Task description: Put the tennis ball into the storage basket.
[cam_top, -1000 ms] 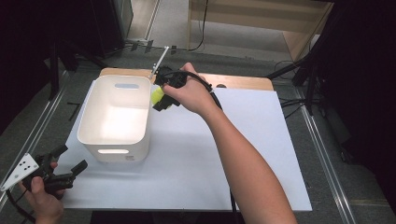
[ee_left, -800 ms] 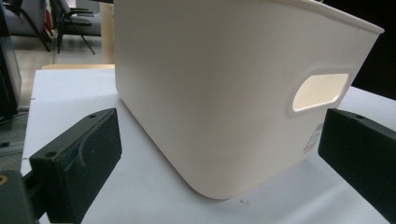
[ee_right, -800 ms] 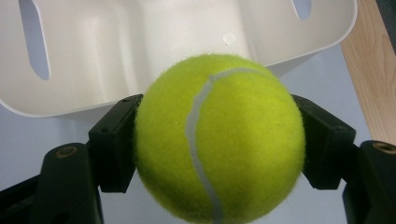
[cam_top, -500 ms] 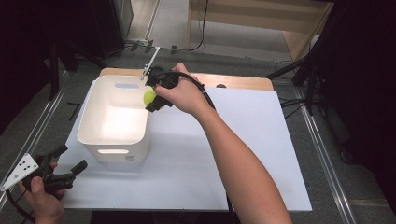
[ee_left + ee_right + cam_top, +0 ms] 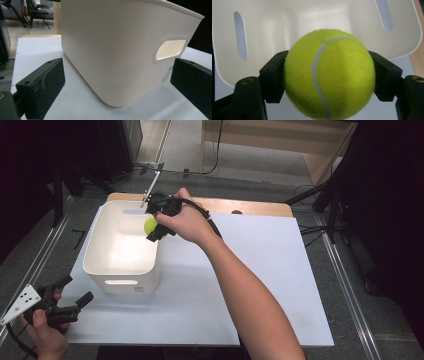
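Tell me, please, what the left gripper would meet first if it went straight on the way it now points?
Most likely the white bin: its near wall, with the handle slot, stands right ahead between the open jaws of the left gripper. Only bare white tabletop seems to lie between, though depth is hard to judge.

High view looks down from above; both gripper views sit real close, all 3 sharing the white bin.
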Action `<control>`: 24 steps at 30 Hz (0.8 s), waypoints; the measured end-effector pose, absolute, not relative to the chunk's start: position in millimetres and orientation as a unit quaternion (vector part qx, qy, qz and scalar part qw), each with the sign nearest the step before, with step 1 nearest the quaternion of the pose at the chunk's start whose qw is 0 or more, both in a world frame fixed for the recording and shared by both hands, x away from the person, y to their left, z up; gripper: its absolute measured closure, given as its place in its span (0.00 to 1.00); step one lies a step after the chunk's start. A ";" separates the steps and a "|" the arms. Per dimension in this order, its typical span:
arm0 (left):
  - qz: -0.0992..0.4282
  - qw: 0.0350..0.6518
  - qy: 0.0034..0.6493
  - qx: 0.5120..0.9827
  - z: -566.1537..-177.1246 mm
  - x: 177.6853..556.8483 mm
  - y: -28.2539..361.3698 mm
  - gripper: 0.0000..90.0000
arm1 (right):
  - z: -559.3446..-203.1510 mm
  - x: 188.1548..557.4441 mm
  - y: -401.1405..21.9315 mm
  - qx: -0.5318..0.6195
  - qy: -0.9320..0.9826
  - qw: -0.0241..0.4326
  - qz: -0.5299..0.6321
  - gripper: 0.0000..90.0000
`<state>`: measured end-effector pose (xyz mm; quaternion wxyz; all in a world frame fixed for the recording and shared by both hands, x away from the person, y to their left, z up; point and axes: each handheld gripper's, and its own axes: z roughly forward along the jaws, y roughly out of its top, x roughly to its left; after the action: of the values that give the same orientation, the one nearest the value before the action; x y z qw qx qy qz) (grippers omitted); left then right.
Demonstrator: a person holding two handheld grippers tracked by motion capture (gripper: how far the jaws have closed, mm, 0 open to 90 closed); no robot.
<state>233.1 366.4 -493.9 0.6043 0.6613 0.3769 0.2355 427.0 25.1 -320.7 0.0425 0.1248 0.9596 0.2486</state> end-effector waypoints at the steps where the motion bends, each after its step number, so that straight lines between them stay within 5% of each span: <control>1: 0.236 0.604 0.377 0.662 -493.9 233.1 366.6 0.00 | -320.7 426.7 26.4 0.125 0.960 0.041 0.248 0.27; 24: 0.235 0.605 0.377 0.661 -493.9 233.2 366.8 0.00 | -331.3 424.2 55.0 0.105 0.962 0.033 0.249 0.27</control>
<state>233.2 366.8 -493.9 0.6048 0.6610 0.3771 0.2347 424.2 55.0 -331.3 0.0331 0.1047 0.9622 0.2492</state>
